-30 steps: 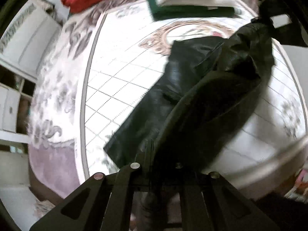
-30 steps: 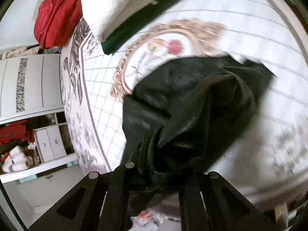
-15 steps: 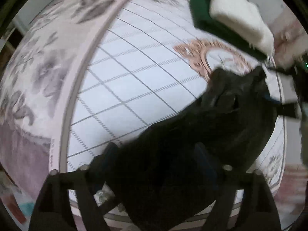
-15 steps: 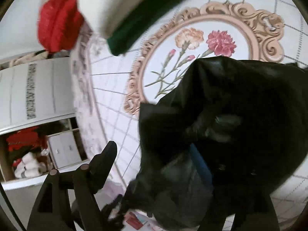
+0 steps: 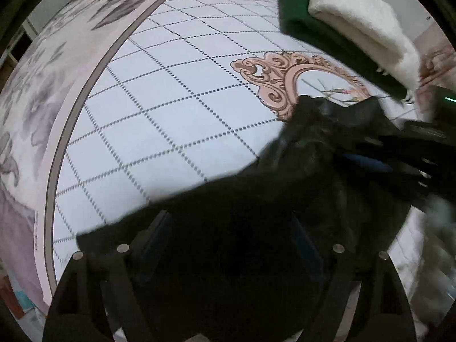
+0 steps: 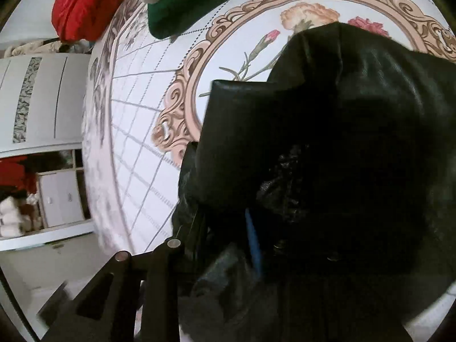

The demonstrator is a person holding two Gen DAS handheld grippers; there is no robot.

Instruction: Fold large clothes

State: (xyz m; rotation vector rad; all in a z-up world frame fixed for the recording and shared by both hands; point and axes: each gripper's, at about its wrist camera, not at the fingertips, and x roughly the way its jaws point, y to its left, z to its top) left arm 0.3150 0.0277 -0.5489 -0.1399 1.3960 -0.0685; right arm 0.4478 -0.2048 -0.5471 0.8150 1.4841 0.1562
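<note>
Jacket (image 5: 327,171), black, leather-look, bunched on the bed (image 5: 171,119) at my 3 o'clock. I judge it heavy, slick, limp; take hold at a hem corner. Left hand-held gripper (image 5: 228,239) released, fingers spread. Right hand-held gripper (image 6: 228,228): cannot tell, cloth covers it.

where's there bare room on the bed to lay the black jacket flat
The open patch is the white grid area of the bedspread, bordered by its grey band on the left, the pink scroll frame and the black jacket. Crowded: the far corner, where the green and white folded clothes sit, and the frame, partly under the jacket.
</note>
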